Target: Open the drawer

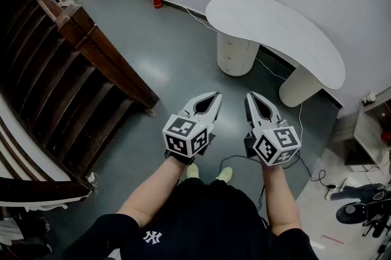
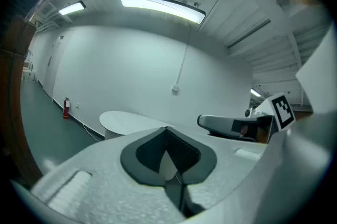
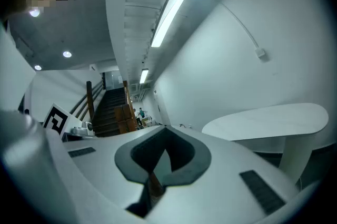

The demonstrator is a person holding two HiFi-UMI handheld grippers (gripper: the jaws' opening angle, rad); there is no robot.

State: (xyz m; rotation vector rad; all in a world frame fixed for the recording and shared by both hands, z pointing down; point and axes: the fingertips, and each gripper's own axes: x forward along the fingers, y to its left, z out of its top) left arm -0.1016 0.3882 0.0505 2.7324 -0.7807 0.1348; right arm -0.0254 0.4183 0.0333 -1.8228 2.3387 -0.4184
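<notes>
Under the left end of the white counter (image 1: 278,27) stands a round pedestal (image 1: 237,54). The drawer (image 1: 236,45) in it is shut flush, so what it holds cannot be seen. It lies well apart from both grippers, ahead of them across bare floor (image 1: 165,63). The left gripper (image 1: 214,97) and right gripper (image 1: 252,97) are held side by side, roughly level, and point toward the counter. Each has its jaws pressed together on nothing. Both forearms reach straight forward.
</notes>
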